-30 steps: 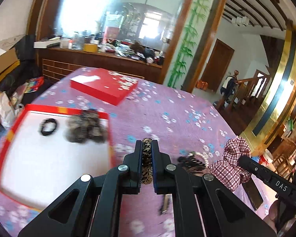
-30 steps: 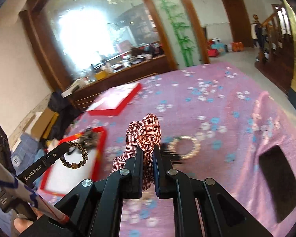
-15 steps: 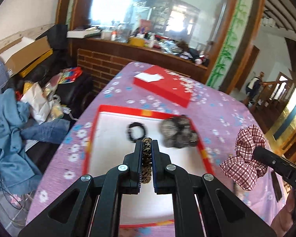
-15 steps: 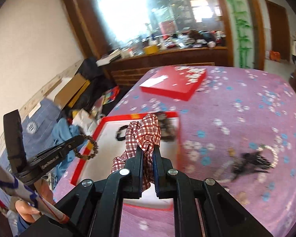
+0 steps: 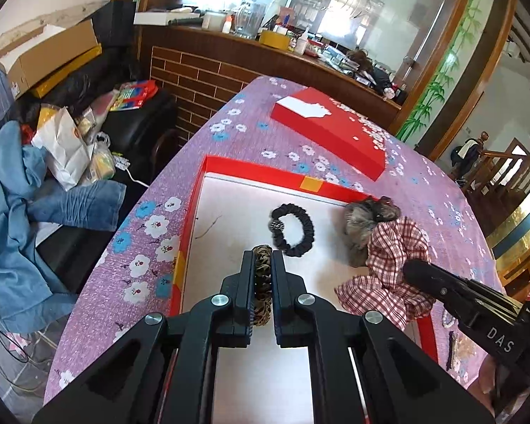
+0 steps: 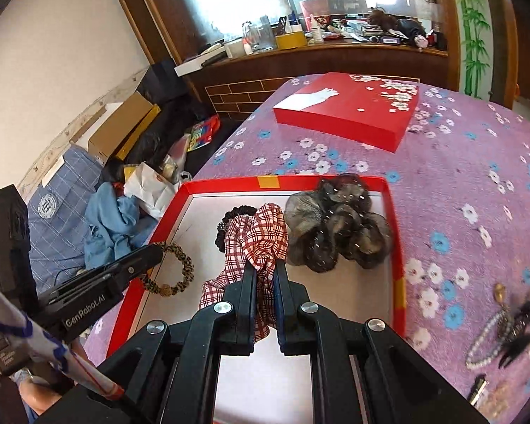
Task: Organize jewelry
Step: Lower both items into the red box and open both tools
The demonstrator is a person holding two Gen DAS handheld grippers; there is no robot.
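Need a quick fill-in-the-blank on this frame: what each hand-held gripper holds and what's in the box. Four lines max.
1. The left hand-held gripper is shut on a ____-print scrunchie.
2. The right hand-held gripper is shut on a red and white ____ scrunchie.
3. The black scrunchie lies inside the open ____ box.
4. The box lid lies ____ the box on the tablecloth.

Missing words: leopard; checked; red; beyond
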